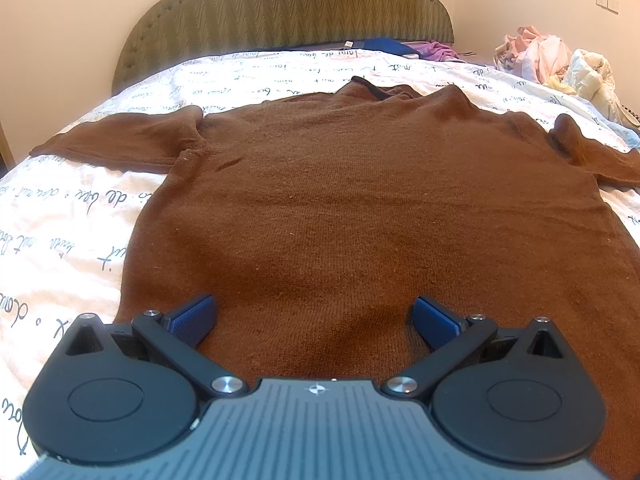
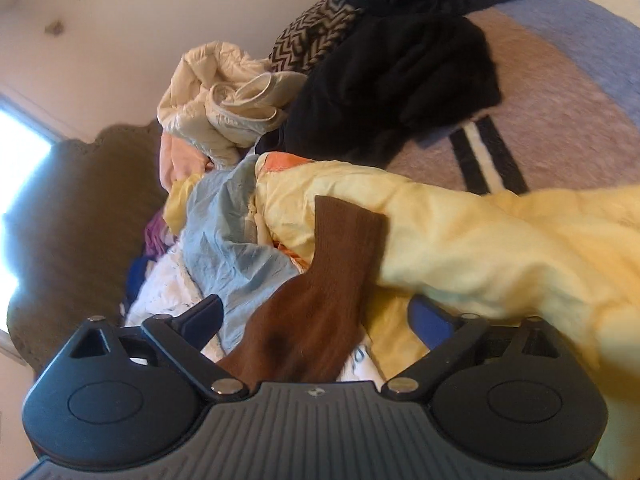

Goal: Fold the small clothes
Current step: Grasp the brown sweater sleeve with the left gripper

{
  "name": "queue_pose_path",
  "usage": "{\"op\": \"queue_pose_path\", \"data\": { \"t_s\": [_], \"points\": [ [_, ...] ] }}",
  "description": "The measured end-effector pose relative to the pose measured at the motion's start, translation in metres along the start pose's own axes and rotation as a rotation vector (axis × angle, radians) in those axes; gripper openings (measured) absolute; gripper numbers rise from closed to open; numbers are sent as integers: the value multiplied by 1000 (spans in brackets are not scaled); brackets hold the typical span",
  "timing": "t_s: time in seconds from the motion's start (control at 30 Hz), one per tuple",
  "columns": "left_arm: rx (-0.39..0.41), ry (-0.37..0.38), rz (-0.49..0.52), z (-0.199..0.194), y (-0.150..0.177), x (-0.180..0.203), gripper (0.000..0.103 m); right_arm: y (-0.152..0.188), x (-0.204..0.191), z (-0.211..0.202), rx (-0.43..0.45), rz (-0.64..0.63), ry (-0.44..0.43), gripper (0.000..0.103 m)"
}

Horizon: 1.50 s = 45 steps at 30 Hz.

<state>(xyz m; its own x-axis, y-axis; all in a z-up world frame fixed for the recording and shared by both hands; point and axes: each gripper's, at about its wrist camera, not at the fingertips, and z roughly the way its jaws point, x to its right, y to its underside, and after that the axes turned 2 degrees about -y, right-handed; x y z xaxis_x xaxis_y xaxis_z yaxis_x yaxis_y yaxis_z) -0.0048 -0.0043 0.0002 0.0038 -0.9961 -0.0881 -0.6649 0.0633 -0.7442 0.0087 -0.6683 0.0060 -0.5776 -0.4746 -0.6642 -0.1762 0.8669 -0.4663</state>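
Left hand-held gripper (image 1: 314, 316) hangs over the hem of the brown sweater (image 1: 360, 200), jaws wide apart, holding nothing. Sweater lies flat on the bed (image 1: 80, 208), long axis running from hem to headboard (image 1: 280, 8). Right hand-held gripper (image 2: 316, 316), jaws parted and unpressed, straddles the right sleeve (image 2: 328, 280) near the bed's right edge; right is nearer it

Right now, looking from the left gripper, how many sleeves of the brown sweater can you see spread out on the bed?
2. The left sleeve lies flat towards the picture's left edge; the right sleeve reaches towards the right edge, its end cut off by the frame.
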Motion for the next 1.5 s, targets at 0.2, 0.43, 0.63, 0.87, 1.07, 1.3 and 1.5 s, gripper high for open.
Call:
{"op": "queue_pose_path", "data": {
  "t_s": [0.2,0.43,0.63,0.87,1.07,1.3,1.5],
  "points": [
    [-1,7,-7,1,-1,-1,103,-1,7,6,14,-1,14,8],
    [0,15,-17,2,-2,-3,103,24,-79,-48,119,-211,-110,6],
    [0,16,-21,3,-3,-4,103,145,-235,-59,-70,-425,-493,6],
    [2,21,-23,3,-3,-4,103,360,-351,25,-476,-491,-632,7],
    [15,59,-39,0,-2,-11,103,391,-322,41,-695,-382,-621,35],
    [168,371,-283,-28,-69,-52,103,250,-248,-39,-250,-378,-594,100],
    [-18,324,-526,68,-112,-66,101,223,-233,-72,-269,-268,-468,100]
  ]
}}
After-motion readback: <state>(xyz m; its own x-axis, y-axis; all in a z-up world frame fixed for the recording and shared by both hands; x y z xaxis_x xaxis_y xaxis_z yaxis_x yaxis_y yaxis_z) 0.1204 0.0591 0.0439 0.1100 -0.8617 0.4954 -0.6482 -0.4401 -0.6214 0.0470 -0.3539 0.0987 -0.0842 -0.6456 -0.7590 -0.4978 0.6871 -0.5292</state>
